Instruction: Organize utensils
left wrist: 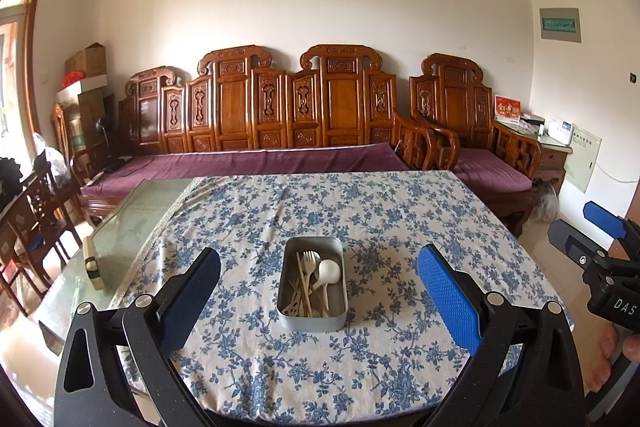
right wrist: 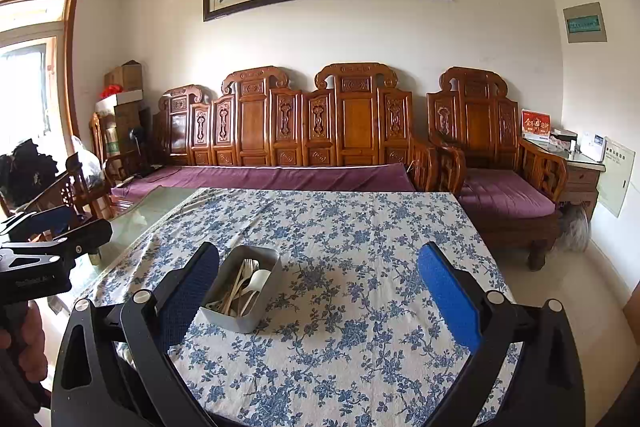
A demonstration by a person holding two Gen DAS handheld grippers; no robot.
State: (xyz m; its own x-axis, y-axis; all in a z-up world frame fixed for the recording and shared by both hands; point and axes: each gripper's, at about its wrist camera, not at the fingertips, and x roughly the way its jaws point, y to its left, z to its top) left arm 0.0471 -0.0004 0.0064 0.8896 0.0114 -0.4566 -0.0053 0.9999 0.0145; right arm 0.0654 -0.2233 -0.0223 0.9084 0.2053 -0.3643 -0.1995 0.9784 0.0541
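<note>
Inside the metal tin [left wrist: 312, 319], the lower ends of the chopsticks [left wrist: 304, 287] and fork [left wrist: 309, 261] are tangled together and partly hidden behind the tin's near wall. In the right wrist view, the left gripper [right wrist: 40, 239] beside the tin is cut off by the picture's edge, so its jaws cannot be read there.

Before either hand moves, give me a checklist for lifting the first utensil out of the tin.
1. Left tongs open and holding nothing: ok.
2. Right tongs open and holding nothing: ok.
3. Metal tin upright on the floral tablecloth: ok.
4. Utensils sorted: not ok; the white spoon, fork and chopsticks lie jumbled together.
5. A single utensil free to grasp: cannot tell; they overlap.
6. Bare cloth beside the tin for laying pieces out: ok.
</note>
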